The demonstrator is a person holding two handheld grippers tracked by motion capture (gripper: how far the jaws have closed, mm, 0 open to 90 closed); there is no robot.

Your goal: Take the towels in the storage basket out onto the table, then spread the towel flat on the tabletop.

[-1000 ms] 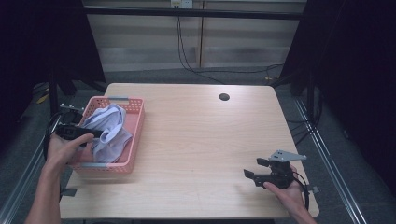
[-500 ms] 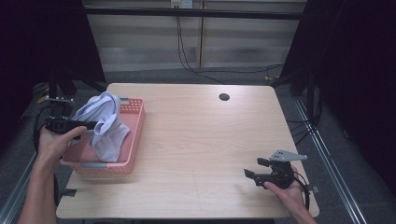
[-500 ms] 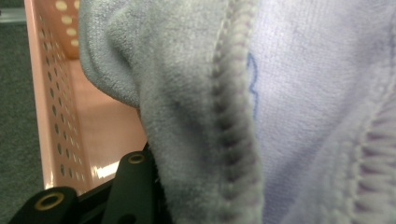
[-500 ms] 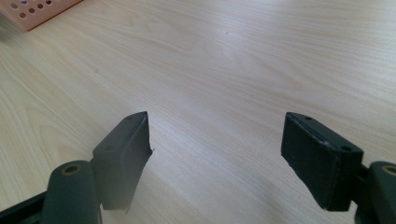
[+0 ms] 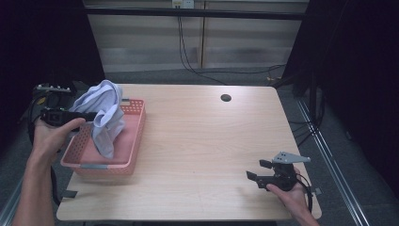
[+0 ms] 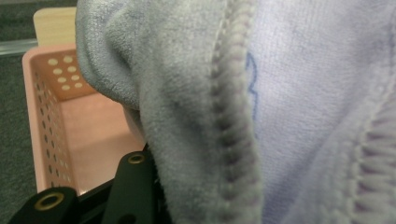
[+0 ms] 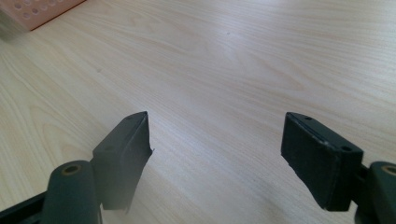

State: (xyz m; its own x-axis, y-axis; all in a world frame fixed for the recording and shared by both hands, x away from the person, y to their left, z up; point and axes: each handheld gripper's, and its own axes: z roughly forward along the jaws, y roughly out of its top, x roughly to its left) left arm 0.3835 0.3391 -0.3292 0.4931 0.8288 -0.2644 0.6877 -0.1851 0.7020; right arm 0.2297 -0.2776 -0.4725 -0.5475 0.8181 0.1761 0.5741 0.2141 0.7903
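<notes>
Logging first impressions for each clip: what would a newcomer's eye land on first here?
Most likely the pale lilac towel, bunched in the left gripper and hanging above the pink perforated basket at the table's left edge, its lower end dangling down into the basket. After that, the right gripper at the near right corner, jaws open over bare wooden table with nothing between them.
</notes>
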